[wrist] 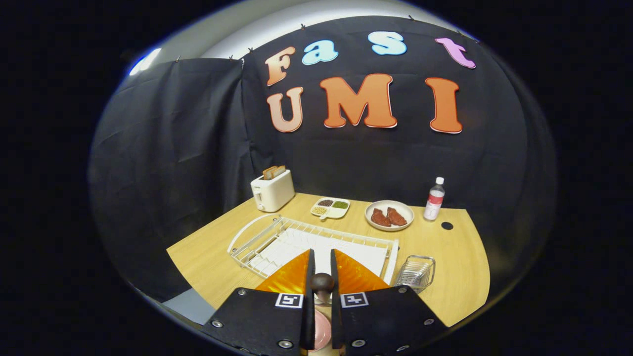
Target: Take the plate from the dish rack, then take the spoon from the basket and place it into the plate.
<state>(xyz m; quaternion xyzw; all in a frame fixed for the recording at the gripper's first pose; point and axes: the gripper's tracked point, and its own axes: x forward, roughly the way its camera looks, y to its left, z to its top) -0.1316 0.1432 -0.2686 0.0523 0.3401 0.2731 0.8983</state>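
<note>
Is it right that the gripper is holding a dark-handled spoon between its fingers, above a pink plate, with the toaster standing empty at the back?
Nearly. The gripper is shut on the spoon above the pink plate, but the toaster is not empty: the gripper view shows slices of toast sticking out of its slots.

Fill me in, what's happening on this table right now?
The hand-held claw is nearly closed around a dark brown rounded wooden spoon end, held between its fingers. A pink round plate lies just below the claw. Beyond the fingers the white wire dish rack stands on the light wooden table, with a small wire basket beside it. The spoon seems to be on its way to the plate.
</note>
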